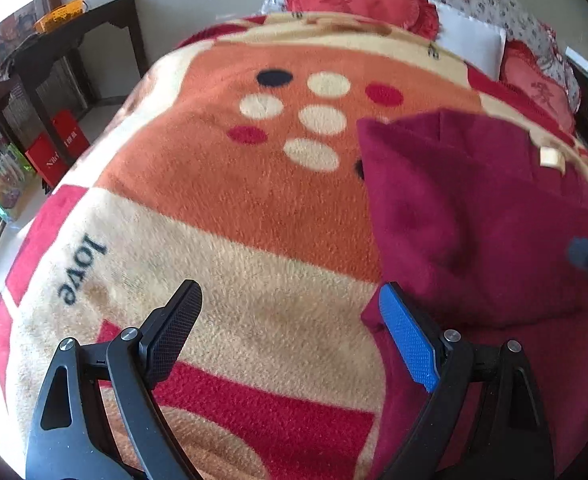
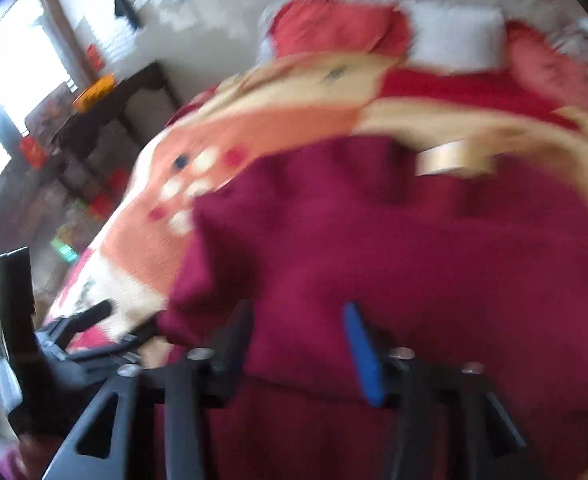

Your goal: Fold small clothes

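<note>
Maroon garment folded on the bed, both grippers clear

We see the maroon garment [image 1: 474, 216] lying on the fleece blanket [image 1: 229, 216]; our left gripper [image 1: 289, 320] gapes wide and empty beside it, our right gripper [image 2: 298, 344] hangs partly open above it, gripping nothing.

Left gripper [image 1: 289, 320] hangs with jaws apart above the fleece blanket [image 1: 253, 208]; maroon garment [image 1: 474, 220] lies beside it.
</note>
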Demonstrator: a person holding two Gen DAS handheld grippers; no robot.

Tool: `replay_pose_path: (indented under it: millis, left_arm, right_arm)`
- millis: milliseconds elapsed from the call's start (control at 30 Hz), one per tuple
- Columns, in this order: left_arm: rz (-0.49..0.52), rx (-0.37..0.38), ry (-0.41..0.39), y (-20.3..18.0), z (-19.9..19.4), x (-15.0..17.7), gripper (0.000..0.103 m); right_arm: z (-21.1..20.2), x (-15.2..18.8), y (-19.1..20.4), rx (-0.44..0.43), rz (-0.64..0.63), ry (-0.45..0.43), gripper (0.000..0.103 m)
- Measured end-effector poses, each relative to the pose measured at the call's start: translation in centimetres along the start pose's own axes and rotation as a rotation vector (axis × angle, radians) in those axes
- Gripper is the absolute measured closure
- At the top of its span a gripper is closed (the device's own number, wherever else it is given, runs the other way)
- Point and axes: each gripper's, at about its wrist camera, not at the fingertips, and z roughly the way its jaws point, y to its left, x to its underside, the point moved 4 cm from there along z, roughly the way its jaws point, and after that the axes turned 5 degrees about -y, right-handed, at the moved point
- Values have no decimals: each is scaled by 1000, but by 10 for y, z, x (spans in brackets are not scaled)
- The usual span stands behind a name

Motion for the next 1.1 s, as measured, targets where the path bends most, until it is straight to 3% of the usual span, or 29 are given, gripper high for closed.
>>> replay_pose_path:
  millis: [67,167,333,467,600,700,800,867,967,1100]
  left_arm:
    - [-17,28,-31,-2,-9,-7,12]
    - [-30,56,-59,-10,-15,-14,12]
    - [14,60,-14,-34,3,-10,12]
    - [44,46,48,-44,26,2,12]
    - [35,52,43,-42,22,1,12]
    - [38,47,23,-42,13,-1,12]
    - [44,43,0,-42,3,-2,12]
    - [38,49,3,-42,0,-2,12]
    - [36,63,4,-46,-5,-2,12]
    - [60,55,-6,-51,-12,-2,12]
  right_arm:
    - [-25,-2,-30,103,-3,-51,55]
    - [-57,-5,-72,182,44,-111,55]
    - [-59,-8,-132,293,130,-86,55]
    - [-29,-4,-150,306,134,-60,57]
    - [-47,-9,-141,259,107,-77,57]
    - [-88,-5,-150,255,170,-149,53]
    - [-117,11,-170,315,226,-157,41]
    - [-126,21,-184,347,272,-150,40]
    - [-122,30,-205,337,372,-133,40]
    - [-97,34,-221,249,501,-83,40]
